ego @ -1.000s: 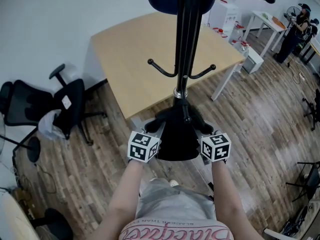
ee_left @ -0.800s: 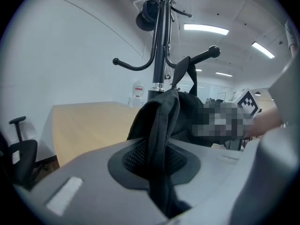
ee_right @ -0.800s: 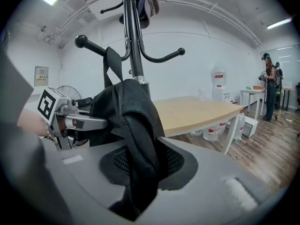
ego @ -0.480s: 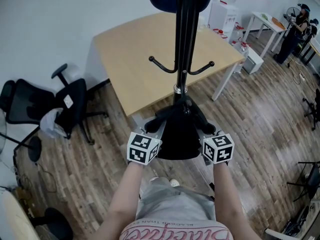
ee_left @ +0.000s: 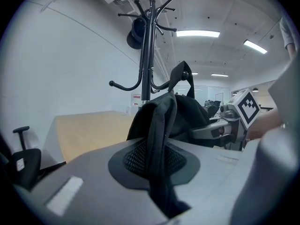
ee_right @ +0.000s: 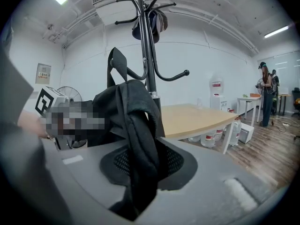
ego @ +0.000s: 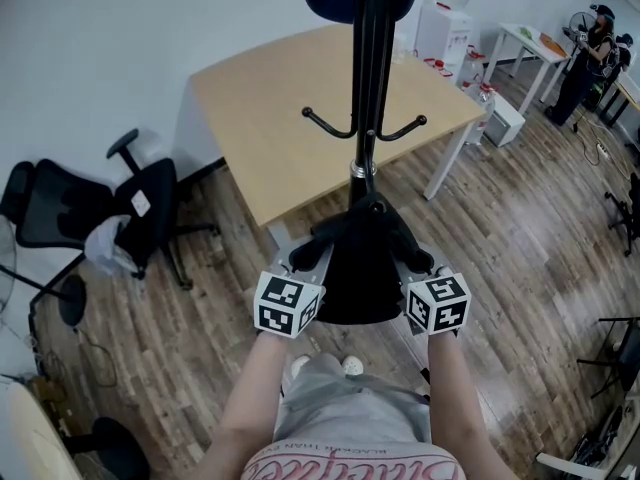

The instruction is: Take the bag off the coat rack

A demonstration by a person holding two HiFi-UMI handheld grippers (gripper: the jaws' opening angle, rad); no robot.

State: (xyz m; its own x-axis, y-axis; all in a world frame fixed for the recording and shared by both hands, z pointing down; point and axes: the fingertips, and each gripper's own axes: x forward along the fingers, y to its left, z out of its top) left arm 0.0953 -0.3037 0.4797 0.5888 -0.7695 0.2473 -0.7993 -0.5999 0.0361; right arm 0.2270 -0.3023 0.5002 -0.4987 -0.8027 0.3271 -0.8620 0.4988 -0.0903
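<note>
Clamping the soft black fabric bag (ego: 358,268), left hand-held gripper (ee_left: 157,153) and right hand-held gripper (ee_right: 139,161) show grips hidden from the head view; the coat rack (ego: 362,98) is slim, glossy black.

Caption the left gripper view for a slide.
Left gripper clamps a fold of the black bag; right gripper grips its far side, coat rack behind.

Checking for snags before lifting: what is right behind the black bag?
Behind the bag rises the coat rack's pole, with a wooden table beyond it. The bag covers the rack's base, so whether anything catches there cannot be seen.
</note>
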